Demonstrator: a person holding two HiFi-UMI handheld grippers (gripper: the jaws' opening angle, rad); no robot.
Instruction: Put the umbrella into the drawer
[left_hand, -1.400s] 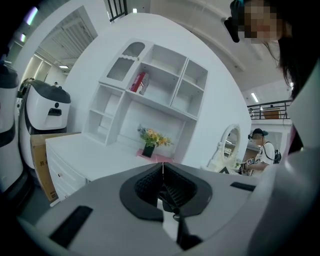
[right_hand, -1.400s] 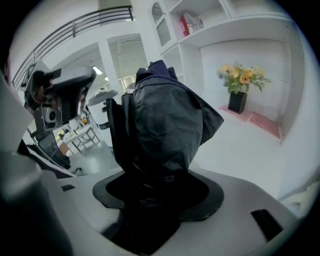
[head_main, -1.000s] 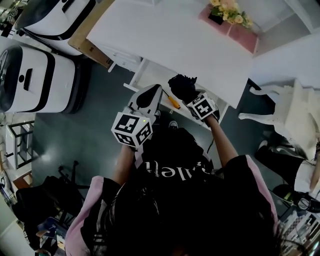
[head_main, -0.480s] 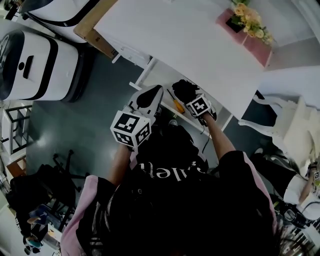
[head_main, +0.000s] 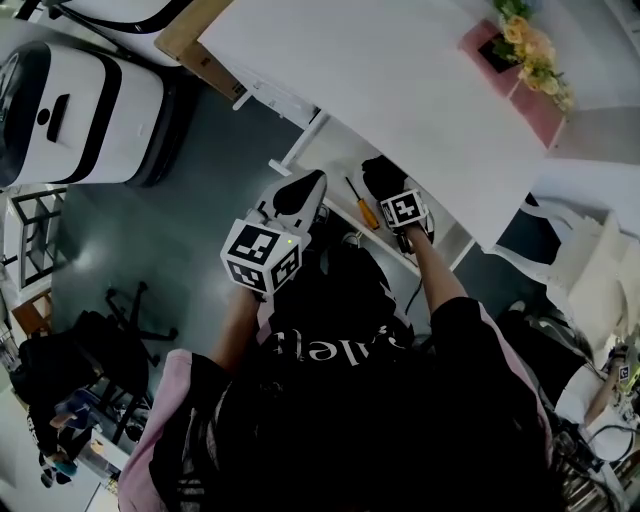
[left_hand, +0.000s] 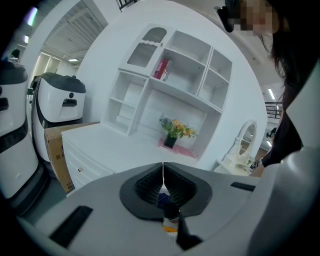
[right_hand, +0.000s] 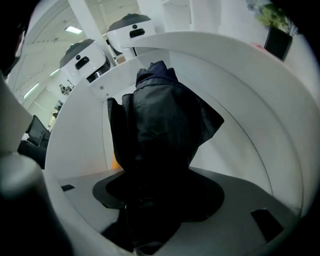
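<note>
White furniture and clutter around a dark floor

Seen from the head view, a white tabletop (head_main: 400, 70) fills 12 o'clock, with flowers (head_main: 530, 45) on a pink mat (head_main: 520, 92) at 1 o'clock. A white machine (head_main: 80, 115) sits at 10 o'clock beside a cardboard box (head_main: 195, 55), a white chair (head_main: 590, 270) at 3 o'clock. An orange-handled screwdriver (head_main: 362, 205) lies near centre.
</note>
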